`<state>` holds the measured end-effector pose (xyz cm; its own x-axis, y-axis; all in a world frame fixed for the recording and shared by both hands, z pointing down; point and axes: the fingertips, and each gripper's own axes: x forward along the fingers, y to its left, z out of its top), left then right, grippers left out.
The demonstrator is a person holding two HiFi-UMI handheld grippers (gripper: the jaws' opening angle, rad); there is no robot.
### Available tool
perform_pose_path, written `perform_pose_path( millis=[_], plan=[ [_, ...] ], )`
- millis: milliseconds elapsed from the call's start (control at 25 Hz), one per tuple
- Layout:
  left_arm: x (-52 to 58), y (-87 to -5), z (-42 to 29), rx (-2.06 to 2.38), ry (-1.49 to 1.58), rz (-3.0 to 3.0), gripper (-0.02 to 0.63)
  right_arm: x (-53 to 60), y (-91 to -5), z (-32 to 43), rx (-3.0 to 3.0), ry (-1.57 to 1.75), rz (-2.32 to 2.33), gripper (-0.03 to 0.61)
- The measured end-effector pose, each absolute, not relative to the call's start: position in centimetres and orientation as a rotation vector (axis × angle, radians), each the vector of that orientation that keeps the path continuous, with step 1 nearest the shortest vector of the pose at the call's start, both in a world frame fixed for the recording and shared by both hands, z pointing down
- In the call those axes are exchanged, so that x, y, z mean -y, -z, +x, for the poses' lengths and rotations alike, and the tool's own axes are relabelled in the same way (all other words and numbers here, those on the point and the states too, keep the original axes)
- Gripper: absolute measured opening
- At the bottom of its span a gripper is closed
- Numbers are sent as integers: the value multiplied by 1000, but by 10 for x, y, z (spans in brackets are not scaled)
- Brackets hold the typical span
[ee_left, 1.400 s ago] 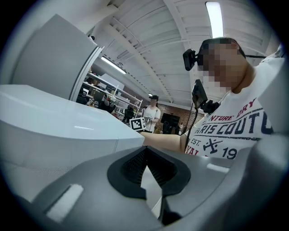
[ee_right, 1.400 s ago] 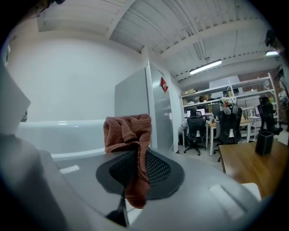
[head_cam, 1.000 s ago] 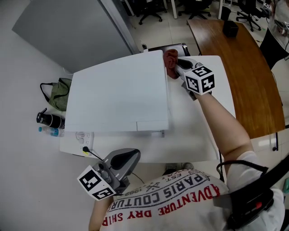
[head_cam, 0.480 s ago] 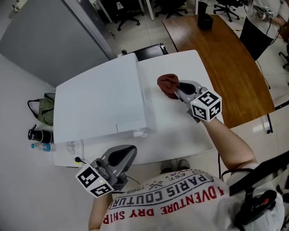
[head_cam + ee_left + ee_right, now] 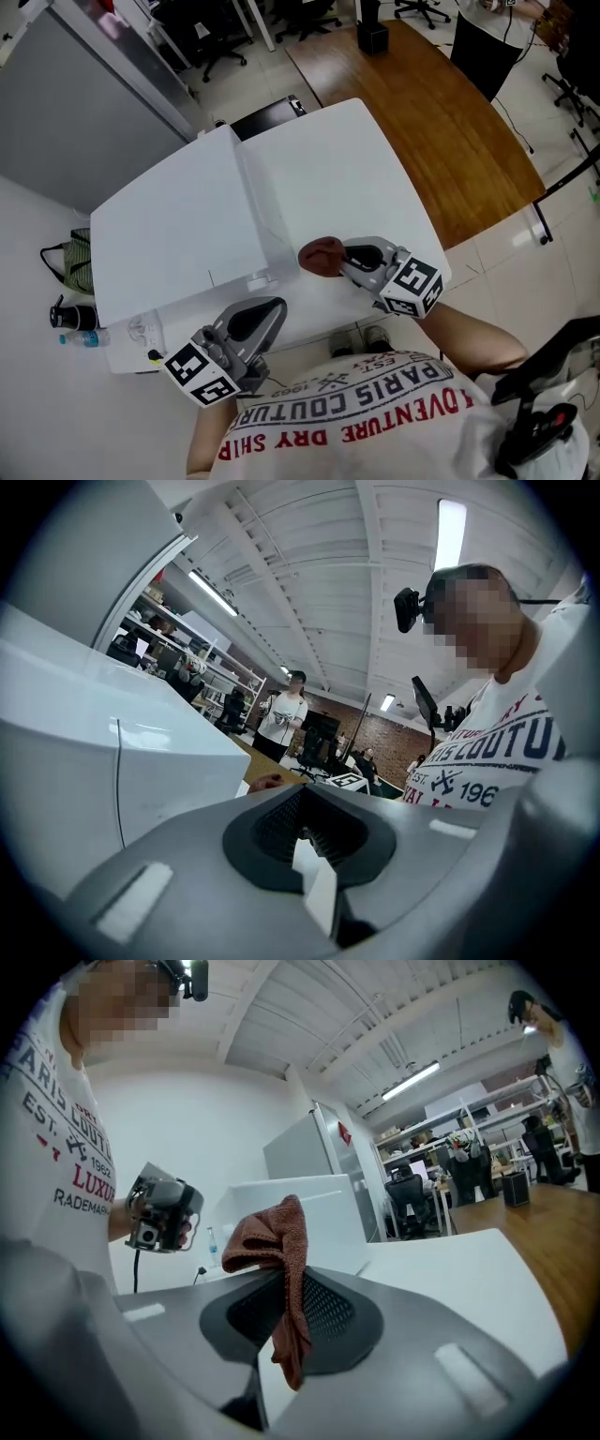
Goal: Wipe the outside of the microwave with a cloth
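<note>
We saw the right gripper (image 5: 345,259) pinching the rust-brown terry cloth (image 5: 321,258) over the near part of the white rectangular table (image 5: 347,178). In the right gripper view its jaws were closed on a fold of the cloth (image 5: 281,1269). One bunch stood above the right gripper (image 5: 281,1340) and a tail hung down between the grey jaw shells.

The cloth sat just beside the near right corner of the large white box-shaped microwave (image 5: 178,234). We could not tell whether it touched the microwave or rested on the tabletop. The microwave took up the left half of the table, its flat top facing us, and it showed behind the cloth in the right gripper view (image 5: 300,1208).

The left gripper (image 5: 272,314) hung low at the table's near edge, in front of the microwave and well apart from the cloth. In its own view the jaws of the left gripper (image 5: 309,855) were pressed together with nothing between them, and the microwave's white side (image 5: 94,752) filled the left of that view.

On the floor to the left we noted a green striped bag (image 5: 70,253), a dark flask (image 5: 70,314) and a clear plastic water bottle (image 5: 80,338). A white power strip (image 5: 145,330) lay at the table's near left corner. A brown wooden table (image 5: 441,112) stood alongside on the right.
</note>
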<state>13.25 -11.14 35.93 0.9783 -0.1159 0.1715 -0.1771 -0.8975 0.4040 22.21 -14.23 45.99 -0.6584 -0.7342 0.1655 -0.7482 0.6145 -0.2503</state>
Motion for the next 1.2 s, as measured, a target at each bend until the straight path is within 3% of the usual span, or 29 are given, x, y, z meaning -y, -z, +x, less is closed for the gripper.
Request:
perform_pose_path(
  millis=[560, 1200],
  plan=[
    [118, -358, 106, 281, -188, 2661, 5, 179, -509, 169, 2738, -564, 1211, 38],
    [134, -358, 57, 517, -215, 2655, 5, 323, -517, 197, 2625, -397, 1272, 38]
  ],
)
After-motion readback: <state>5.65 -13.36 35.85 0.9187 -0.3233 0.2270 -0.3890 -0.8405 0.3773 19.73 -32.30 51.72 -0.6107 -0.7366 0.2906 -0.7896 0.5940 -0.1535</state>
